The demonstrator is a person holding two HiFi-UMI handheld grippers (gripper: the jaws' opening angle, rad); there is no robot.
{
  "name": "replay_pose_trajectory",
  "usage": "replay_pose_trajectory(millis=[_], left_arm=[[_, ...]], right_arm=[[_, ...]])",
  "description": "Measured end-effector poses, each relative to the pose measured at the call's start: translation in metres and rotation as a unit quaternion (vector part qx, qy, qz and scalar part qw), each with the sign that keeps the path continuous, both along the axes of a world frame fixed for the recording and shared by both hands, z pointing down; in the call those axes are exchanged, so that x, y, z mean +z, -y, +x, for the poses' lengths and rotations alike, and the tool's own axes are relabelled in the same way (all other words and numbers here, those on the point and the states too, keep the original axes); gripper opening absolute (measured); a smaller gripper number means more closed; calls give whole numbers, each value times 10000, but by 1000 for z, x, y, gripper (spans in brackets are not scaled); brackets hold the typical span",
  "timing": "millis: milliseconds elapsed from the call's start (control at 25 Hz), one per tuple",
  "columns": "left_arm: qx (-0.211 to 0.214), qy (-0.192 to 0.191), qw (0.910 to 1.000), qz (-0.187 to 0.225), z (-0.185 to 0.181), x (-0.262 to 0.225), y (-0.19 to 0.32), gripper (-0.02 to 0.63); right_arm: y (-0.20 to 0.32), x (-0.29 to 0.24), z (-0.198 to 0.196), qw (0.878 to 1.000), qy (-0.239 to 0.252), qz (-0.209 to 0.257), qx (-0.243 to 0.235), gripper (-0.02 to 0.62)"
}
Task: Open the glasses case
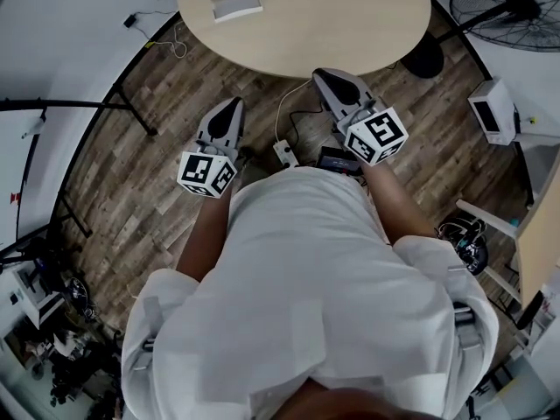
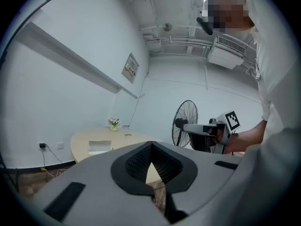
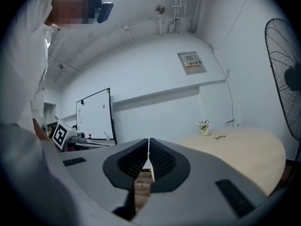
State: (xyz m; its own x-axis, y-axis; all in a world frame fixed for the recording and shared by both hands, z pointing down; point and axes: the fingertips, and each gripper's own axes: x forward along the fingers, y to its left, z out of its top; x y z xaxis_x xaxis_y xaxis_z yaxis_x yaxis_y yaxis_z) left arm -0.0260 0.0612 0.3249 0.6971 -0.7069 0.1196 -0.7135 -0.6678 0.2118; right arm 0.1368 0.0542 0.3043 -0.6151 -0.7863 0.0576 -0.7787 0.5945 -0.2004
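The glasses case [image 1: 236, 3] is a pale grey-white box lying closed on the far left of the round beige table [image 1: 350, 24]. In the left gripper view the glasses case [image 2: 99, 147] shows well beyond the jaws. My left gripper [image 1: 234, 105] is held over the wooden floor, short of the table edge, jaws shut and empty. My right gripper [image 1: 323, 75] reaches just to the near edge of the table, also shut on nothing. Both are far from the case. The left gripper [image 2: 151, 146] and right gripper [image 3: 148, 142] tips meet with no gap.
A standing fan [image 1: 507, 7] is at the right of the table. A small flower pot [image 3: 203, 126] sits on the table's far side. A power strip [image 1: 285, 153] with cables lies on the floor near my feet. A white appliance [image 1: 492, 110] stands at right.
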Motion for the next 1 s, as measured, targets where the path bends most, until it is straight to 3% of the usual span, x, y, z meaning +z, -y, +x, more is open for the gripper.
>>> replay_pose_trajectory(millis=[160, 560, 1000], left_arm=[[-111, 167, 9998, 19, 6, 1, -13, 12], [-526, 133, 9985, -15, 14, -1, -38, 12], [-751, 97, 9971, 5, 11, -7, -41, 12]], right_arm=[[-13, 4, 12, 9999, 92, 3, -46, 28], [-42, 9, 14, 9993, 39, -20, -371, 26], [-41, 10, 19, 9983, 83, -48, -576, 26]])
